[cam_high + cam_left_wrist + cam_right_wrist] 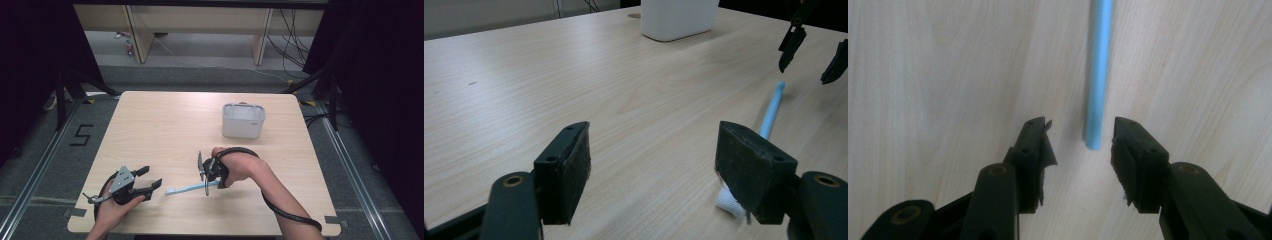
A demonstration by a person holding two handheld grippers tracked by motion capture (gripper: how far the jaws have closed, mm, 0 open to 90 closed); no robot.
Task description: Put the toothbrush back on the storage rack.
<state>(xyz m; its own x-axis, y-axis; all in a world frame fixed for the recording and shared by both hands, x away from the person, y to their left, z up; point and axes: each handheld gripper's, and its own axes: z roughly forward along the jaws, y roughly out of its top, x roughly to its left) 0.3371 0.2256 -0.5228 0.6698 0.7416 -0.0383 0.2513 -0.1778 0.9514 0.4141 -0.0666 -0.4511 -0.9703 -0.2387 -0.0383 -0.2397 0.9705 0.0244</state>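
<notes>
My right claw (1082,145) points straight down at the table (165,125), jaws spread, pinching nothing. The handle end of the toothbrush (1097,75) sits between the two pads, a little nearer the right one, touching neither. I judge I am lined up this way so one squeeze takes the handle near its tip.

Toothbrush lies flat near the front of the table, pale blue handle, white head toward my left hand. From above, my right hand (237,167) covers the handle end, so the gap between jaws and handle can't be read there.

My left claw (654,165) is also spread and empty, held low over the table near the front left, aimed across it. The brush head shows just beside and under its right pad; whether pad and bristles touch, I cannot tell. It looks parked close, perhaps ready to steady the head.

Further back, well apart, stands a white holder (243,120), upright. Its inside is too washed out to make out. Its top is cut off in the left gripper view.
</notes>
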